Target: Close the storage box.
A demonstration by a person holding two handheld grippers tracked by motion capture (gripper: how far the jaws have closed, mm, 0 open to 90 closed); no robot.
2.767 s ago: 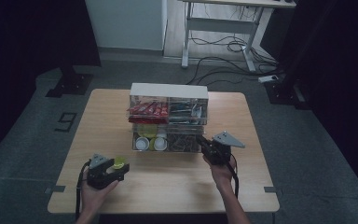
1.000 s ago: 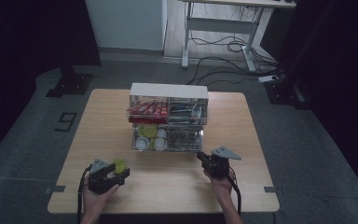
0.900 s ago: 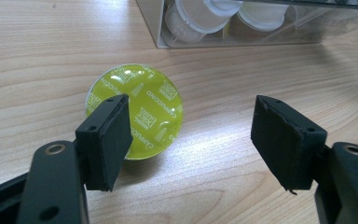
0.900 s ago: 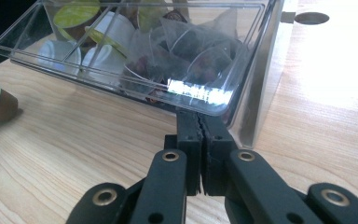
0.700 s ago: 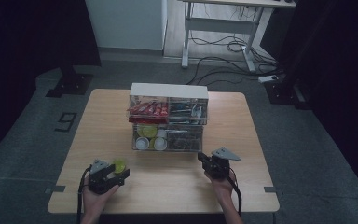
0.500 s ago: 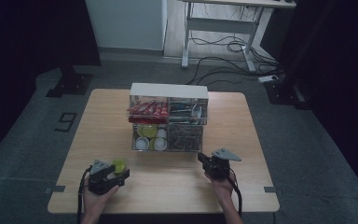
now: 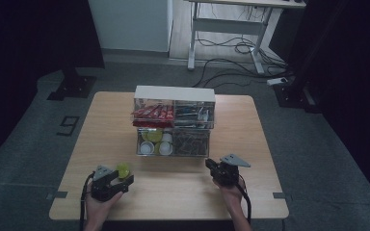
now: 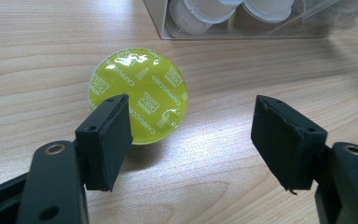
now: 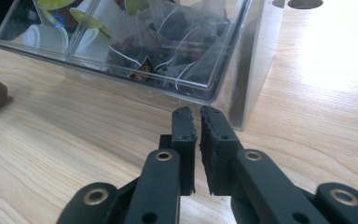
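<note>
Left gripper (image 8: 191, 135) low and level, jaws spread, gripping nothing; round yellow-green foil-lidded coffee capsule (image 8: 137, 95) on wooden tabletop (image 8: 223, 172) at one jaw. Right gripper (image 9: 196, 122): jaws just opening, narrow gap, nothing between.

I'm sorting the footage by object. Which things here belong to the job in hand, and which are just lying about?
In the job:
- green coffee capsule, on the table, left hand-held gripper open around it, not pressing
- clear drawer organiser
- right hand-held gripper, jaws just opening, nothing between them

Lying about:
- desk and floor cables behind the table
</note>
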